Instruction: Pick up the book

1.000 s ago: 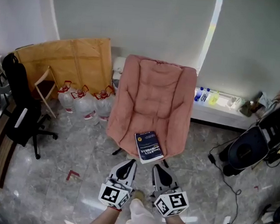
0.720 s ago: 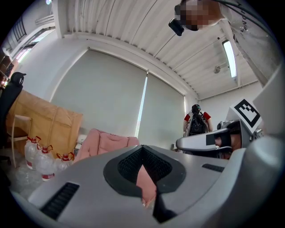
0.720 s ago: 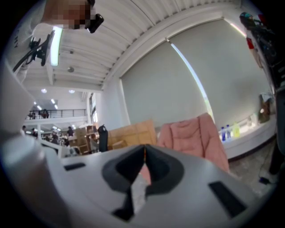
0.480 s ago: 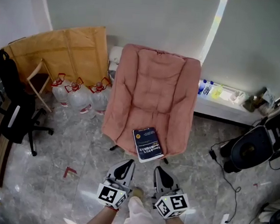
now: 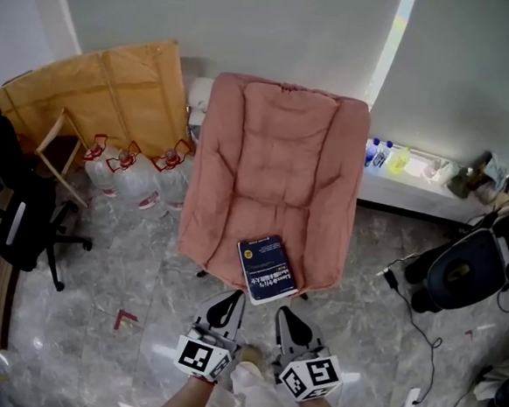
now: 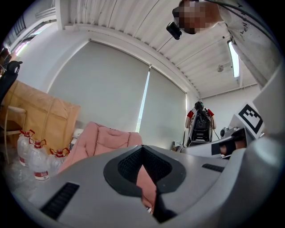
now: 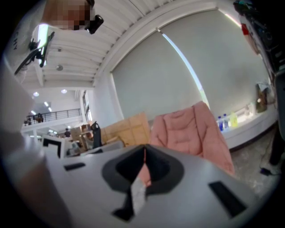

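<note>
Book (image 5: 267, 269) lies flat, cover up, on the front part of the pink chair (image 5: 276, 156) seat, near short edge right at the seat's front lip and just ahead of both claws. Looks like a thin softcover: I'd expect it to be light and a bit floppy, with a smooth cover that may slide. The padding under it is soft, so pressing down will sink it rather than pin it. Best hold, in my judgement: pinch across the thickness at the near short edge, where the pale page block shows, or take one long side in each claw. Long axis runs from the chair back toward the person, skewed slightly: far end leans left in the head view, near end right. Can't tell which side the spine is on. Left claw (image 5: 227, 308) and right claw (image 5: 293, 326) are both closed tip to tip with nothing gripped, so they need opening first.
</note>
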`<state>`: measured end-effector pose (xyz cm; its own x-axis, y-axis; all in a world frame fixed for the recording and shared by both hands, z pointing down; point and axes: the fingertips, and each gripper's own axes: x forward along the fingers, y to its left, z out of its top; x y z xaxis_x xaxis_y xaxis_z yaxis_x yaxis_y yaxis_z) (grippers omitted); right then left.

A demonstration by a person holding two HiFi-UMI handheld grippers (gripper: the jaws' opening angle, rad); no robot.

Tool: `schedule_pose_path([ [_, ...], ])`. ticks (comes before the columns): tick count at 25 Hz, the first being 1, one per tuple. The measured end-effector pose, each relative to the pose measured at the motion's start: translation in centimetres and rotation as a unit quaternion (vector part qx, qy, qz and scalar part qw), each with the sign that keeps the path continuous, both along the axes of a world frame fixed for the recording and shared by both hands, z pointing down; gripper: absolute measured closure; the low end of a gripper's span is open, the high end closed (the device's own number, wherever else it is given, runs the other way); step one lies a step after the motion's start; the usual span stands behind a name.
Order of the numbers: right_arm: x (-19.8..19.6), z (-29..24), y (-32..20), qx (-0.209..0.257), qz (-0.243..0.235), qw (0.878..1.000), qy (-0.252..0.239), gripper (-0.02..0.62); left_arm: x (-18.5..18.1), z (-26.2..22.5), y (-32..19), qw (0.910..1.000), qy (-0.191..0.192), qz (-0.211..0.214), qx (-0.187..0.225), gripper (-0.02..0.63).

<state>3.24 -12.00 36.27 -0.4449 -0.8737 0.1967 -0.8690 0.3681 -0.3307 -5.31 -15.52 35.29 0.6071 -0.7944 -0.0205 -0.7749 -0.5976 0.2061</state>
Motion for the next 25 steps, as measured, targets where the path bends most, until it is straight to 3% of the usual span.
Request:
schedule_pose_path([
  [14,0.9,8.3,-3.2,-0.055,0.047,0.997,-0.006,0.583,0.4,8.6,-3.4,0.9983,0.003,0.01,-0.057,0.597],
  [25,0.2,15.8,-4.2,-0.088,0.046,0.995,-0.014,0.583,0.7,15.5,-5.1,0.9971,0.008,0.017,-0.074,0.597],
])
